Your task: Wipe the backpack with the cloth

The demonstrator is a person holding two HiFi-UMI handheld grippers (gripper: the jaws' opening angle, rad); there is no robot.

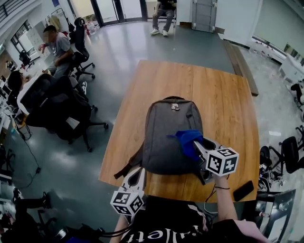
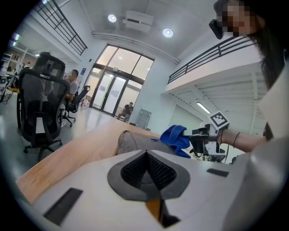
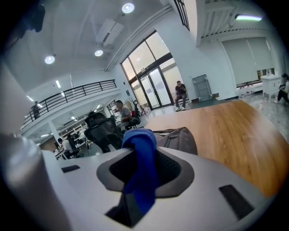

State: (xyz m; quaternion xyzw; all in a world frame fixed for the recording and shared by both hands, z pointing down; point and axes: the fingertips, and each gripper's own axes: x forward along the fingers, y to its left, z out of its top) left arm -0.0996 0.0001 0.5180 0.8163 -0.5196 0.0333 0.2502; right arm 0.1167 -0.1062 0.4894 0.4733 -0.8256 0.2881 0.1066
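Backpack: a gray backpack (image 1: 168, 135) lay flat on the wooden tabletop (image 1: 223, 99). It was close to the near edge, and its top handle pointed away.
Strap: 1 dark strap (image 1: 127, 169) stuck out from the backpack's near left corner and lay on the tabletop.
Cloth: a blue cloth (image 1: 186, 140) was bunched up on the right side of the backpack. In the head view it looked like it was touching the gray fabric.
Right claw: the right claw (image 1: 198, 146) was closed tight on the cloth. In the right gripper view the cloth ran down between the 2 black pads (image 3: 169, 170), and its top end poked up past the tips.
Left claw: the left claw (image 1: 137, 172) was closed with nothing in it. In the left gripper view its 2 black pads (image 2: 134, 171) met in 1 line. It was at the near edge of the tabletop, just beside the backpack's near left corner. I could not tell if it touched the backpack.
Dark flat thing: a dark flat thing (image 1: 243, 191) lay by the near right corner of the tabletop.
Office chair: a black office chair (image 1: 61, 111) stood on the gray floor (image 1: 114, 61), left of the tabletop.
People: 1 seated person (image 1: 57, 47) was far off on the left. Another sat far away by the glass doors (image 1: 118, 9).
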